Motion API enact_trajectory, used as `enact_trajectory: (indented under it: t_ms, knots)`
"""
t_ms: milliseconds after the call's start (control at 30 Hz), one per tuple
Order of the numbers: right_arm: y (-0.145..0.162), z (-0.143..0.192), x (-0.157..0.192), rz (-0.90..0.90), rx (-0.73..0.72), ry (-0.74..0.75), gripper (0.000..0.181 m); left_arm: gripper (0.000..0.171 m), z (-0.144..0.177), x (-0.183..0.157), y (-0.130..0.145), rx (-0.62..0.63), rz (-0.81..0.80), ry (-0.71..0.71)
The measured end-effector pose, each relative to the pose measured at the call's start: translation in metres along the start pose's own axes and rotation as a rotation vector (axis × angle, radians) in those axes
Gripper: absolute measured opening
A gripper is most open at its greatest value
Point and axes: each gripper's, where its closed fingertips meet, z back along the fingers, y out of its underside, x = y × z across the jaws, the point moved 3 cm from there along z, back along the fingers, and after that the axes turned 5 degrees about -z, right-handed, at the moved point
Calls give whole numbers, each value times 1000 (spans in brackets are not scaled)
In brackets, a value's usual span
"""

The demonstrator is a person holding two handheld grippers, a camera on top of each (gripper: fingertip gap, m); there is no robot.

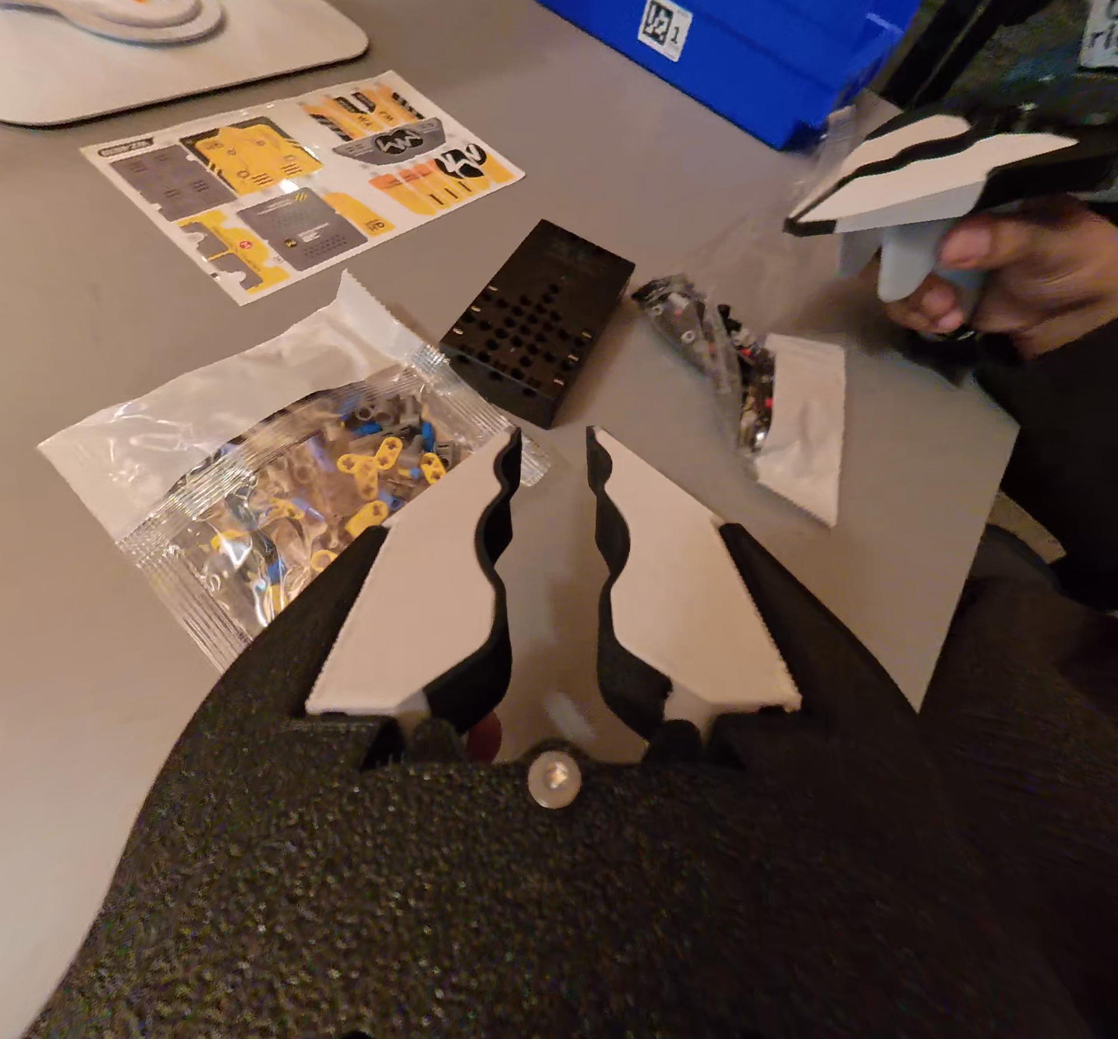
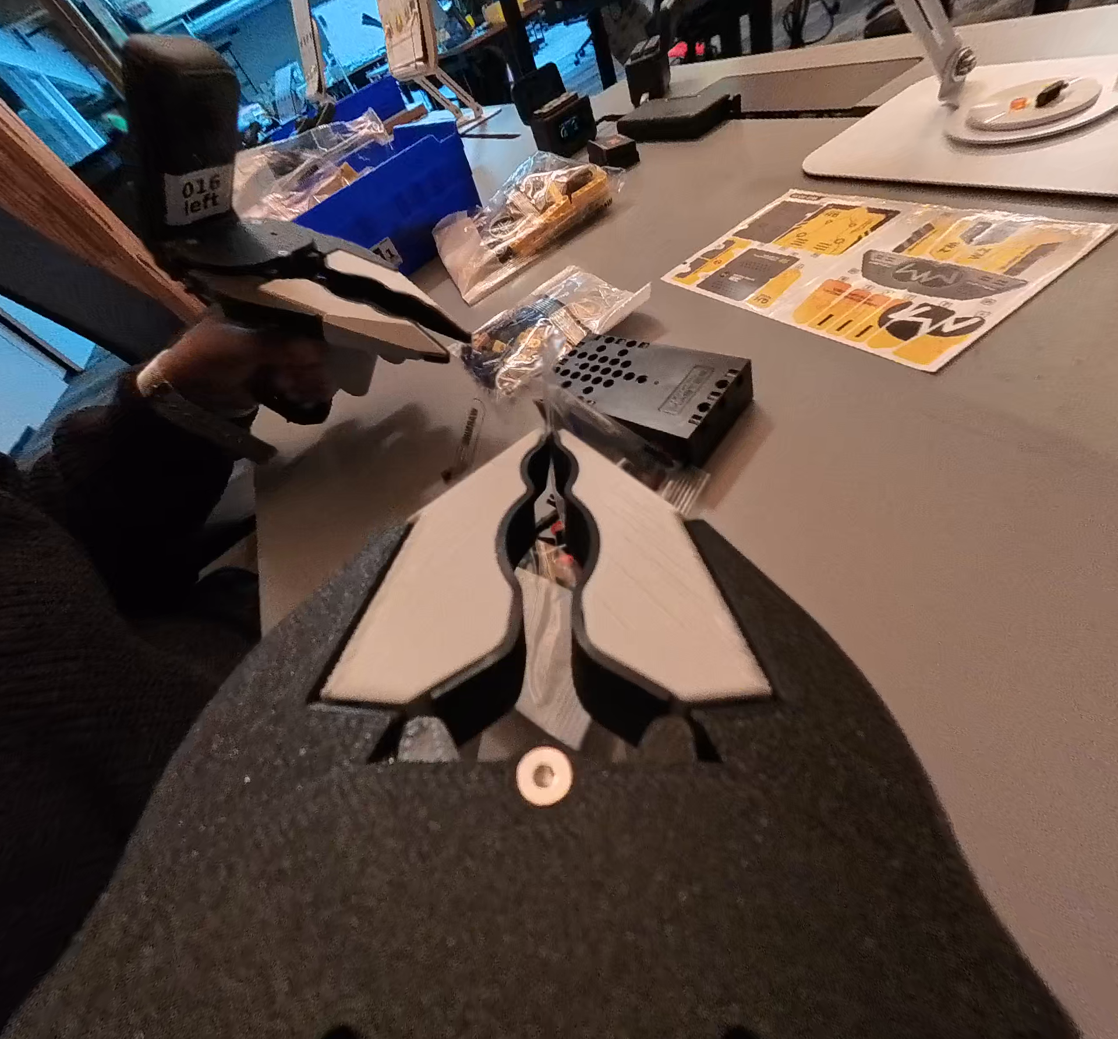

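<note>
The right gripper (image 2: 552,435) pinches a clear bag of dark parts (image 1: 720,344) above the tabletop (image 1: 605,132), while the left gripper (image 1: 553,435) hovers open just beside a bag of yellow pieces (image 1: 290,477), a black box (image 1: 538,320) lying between them.

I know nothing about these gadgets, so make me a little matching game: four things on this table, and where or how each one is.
Things:
1. left gripper
2. right gripper
3. black perforated block
4. sticker sheet

States:
A. lies flat near the white stand base
B. shut on clear bag film
C. open, above the table
D. sits between two parts bags

Pairs: 1-C, 2-B, 3-D, 4-A
</note>
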Motion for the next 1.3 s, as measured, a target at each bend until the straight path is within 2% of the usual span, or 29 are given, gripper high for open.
enact_trajectory:
  t_ms: [200, 333, 400, 533, 600, 733, 867, 1000, 1300]
  knots:
    - [-2, 5, -13, 50, -38, 45, 0, 21, -4, 21, 16, 100, -116, -134]
    - [-5, 5, -17, 5, -76, 25, 0, 22, -11, -6, 27, 126, -235, 54]
    - [-6, 6, -19, 2, -90, 31, 0, 23, -15, -3, 26, 132, -284, -2]
    - [-5, 3, -19, 8, -74, 41, 0, 25, -22, 10, 26, 167, -457, -208]
    - [-4, 3, -19, 8, -71, 40, 0, 27, -28, 11, 32, 221, -525, -256]
    - [-5, 3, -20, -4, -76, 38, 0, 26, -29, 7, 32, 231, -661, -308]
    - [-5, 3, -18, -8, -77, 29, 0, 30, -23, 2, 33, 244, -620, -241]
    - [-4, 2, -17, -6, -76, 28, 0, 32, -15, 21, 28, 252, -647, -363]
    - [-5, 4, -17, -15, -90, 26, 0, 30, -20, 18, 34, 287, -745, -411]
